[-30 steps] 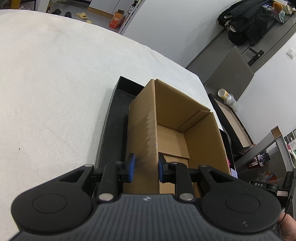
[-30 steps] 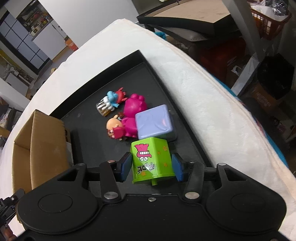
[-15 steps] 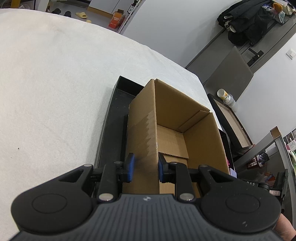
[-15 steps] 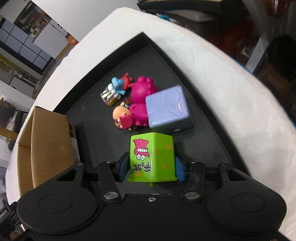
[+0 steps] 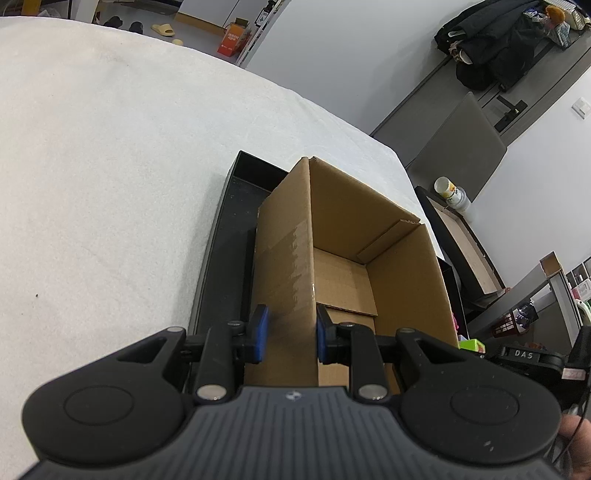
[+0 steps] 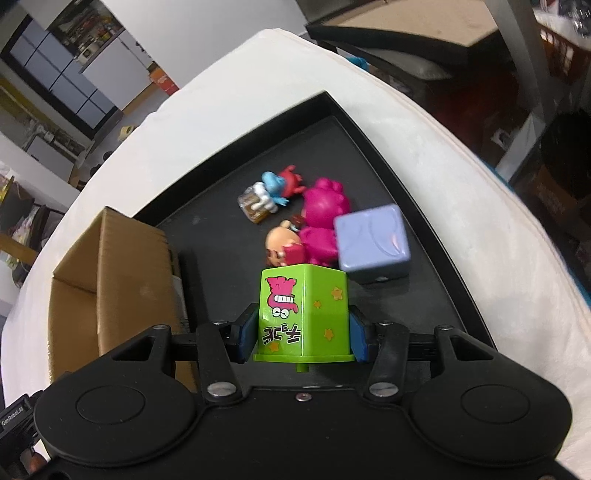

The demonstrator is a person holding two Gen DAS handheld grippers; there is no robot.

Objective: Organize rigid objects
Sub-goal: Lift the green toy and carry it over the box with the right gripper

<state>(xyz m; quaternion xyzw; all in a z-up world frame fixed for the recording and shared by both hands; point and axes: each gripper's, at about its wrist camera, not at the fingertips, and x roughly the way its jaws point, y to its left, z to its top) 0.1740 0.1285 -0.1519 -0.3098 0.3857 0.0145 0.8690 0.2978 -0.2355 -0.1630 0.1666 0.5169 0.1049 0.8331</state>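
My right gripper is shut on a green toy box with a pink cartoon face, held above the black tray. On the tray lie a lilac cube, a magenta figure, a small doll and a blue-and-red figure. My left gripper is shut on the near wall of the open cardboard box, which stands on the tray. The box also shows at the left of the right wrist view.
The tray lies on a white cloth-covered table. Beyond the table's right edge stand a dark chair, a shelf and another flat tray. The green box tip shows at the right of the left wrist view.
My right gripper has lifted the green box off the tray and moved it left toward the cardboard box. My left gripper has stayed on the box wall.
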